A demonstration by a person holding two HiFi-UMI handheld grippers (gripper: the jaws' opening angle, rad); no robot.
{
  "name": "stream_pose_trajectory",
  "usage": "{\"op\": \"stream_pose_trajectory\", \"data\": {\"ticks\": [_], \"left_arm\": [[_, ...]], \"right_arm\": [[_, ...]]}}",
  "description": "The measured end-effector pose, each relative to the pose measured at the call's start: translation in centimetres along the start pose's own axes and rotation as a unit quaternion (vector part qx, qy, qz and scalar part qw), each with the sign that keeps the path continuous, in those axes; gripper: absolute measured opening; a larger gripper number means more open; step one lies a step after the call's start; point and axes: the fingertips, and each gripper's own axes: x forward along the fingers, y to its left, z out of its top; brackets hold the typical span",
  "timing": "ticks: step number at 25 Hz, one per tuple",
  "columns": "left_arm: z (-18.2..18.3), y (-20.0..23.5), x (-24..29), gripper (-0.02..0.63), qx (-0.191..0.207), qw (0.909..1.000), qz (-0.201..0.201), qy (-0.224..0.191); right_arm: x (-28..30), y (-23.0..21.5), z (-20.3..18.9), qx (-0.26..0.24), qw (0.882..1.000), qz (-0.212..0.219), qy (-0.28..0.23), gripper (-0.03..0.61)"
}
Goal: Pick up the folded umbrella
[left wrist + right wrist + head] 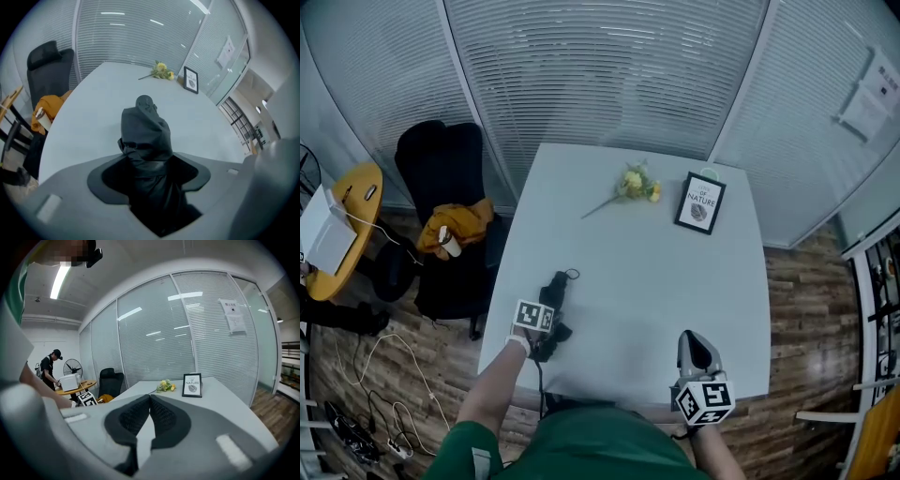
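The folded black umbrella [556, 289] lies near the front left of the white table [656, 281], its strap loop pointing away from me. My left gripper [551, 319] points steeply down over the umbrella's near end. In the left gripper view the umbrella [145, 129] stands between the wide-apart jaws of that gripper [149, 164], dark fabric filling most of the gap; I see no firm pinch. My right gripper [695, 342] hovers at the table's front right edge, far from the umbrella. Its pads [161, 416] meet at the tips with nothing between them, so this gripper [150, 397] is shut.
A yellow flower sprig [633, 183] and a framed print [699, 203] sit at the table's far side. A black office chair [441, 169] with an orange garment [459, 223] stands left of the table. A yellow side table [352, 202] and floor cables [384, 394] lie farther left.
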Motion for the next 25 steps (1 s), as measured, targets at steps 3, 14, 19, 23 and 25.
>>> {"op": "stream_pose_trajectory", "data": {"ticks": [3, 14, 19, 23, 25], "left_arm": [[0.3, -0.3, -1.9, 0.288, -0.048, 0.9967, -0.044, -0.049], [3.1, -3.5, -13.5, 0.288, -0.045, 0.9653, -0.156, -0.205], [3.9, -4.7, -19.5, 0.288, -0.038, 0.9455, -0.185, -0.265], [4.1, -5.2, -24.1, 0.288, -0.034, 0.9313, -0.192, -0.308], [4.1, -5.5, -26.3, 0.288, -0.031, 0.9235, -0.198, -0.327]], "right_arm": [[-0.3, 1.0, -0.4, 0.0, 1.0, -0.009, 0.002, 0.003], [-0.1, 6.8, 1.0, -0.001, 1.0, -0.016, -0.026, 0.003], [0.1, 9.8, 1.6, -0.009, 0.999, -0.005, -0.036, 0.003], [0.2, 11.8, 2.2, -0.012, 0.999, 0.004, -0.044, 0.003], [0.2, 12.8, 2.4, -0.013, 0.999, 0.01, -0.048, 0.003]]}}
